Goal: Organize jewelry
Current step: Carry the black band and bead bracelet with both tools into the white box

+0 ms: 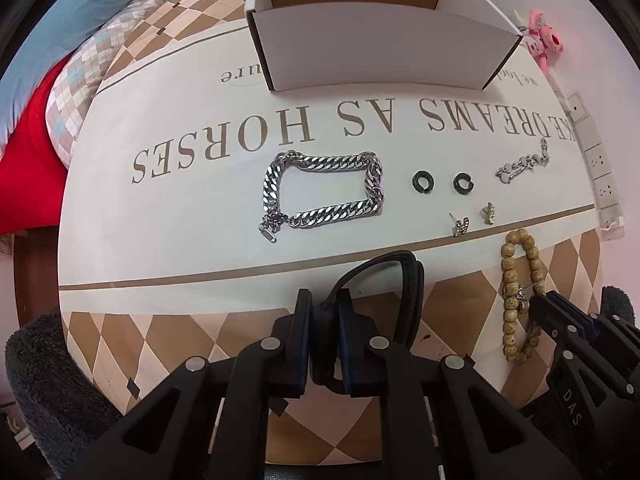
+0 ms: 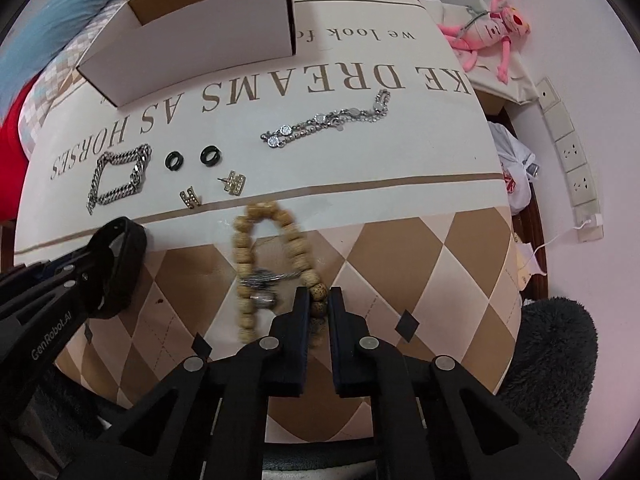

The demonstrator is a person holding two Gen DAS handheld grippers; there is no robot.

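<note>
Tan wooden bead bracelet [image 2: 276,264] pinched near its metal charm by right gripper [image 2: 318,304], fingers nearly closed. Left gripper [image 1: 324,320] clamped on black leather band [image 1: 400,292]. Lift slowly; carry forward to open white cardboard box [image 2: 208,52] without snagging.

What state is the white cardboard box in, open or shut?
Open. The white cardboard box has no lid over its top, and its brown inner walls show in both views. Its floor is hidden, so contents: cannot tell.

Bright, even light; fisheye-warped edges.
</note>
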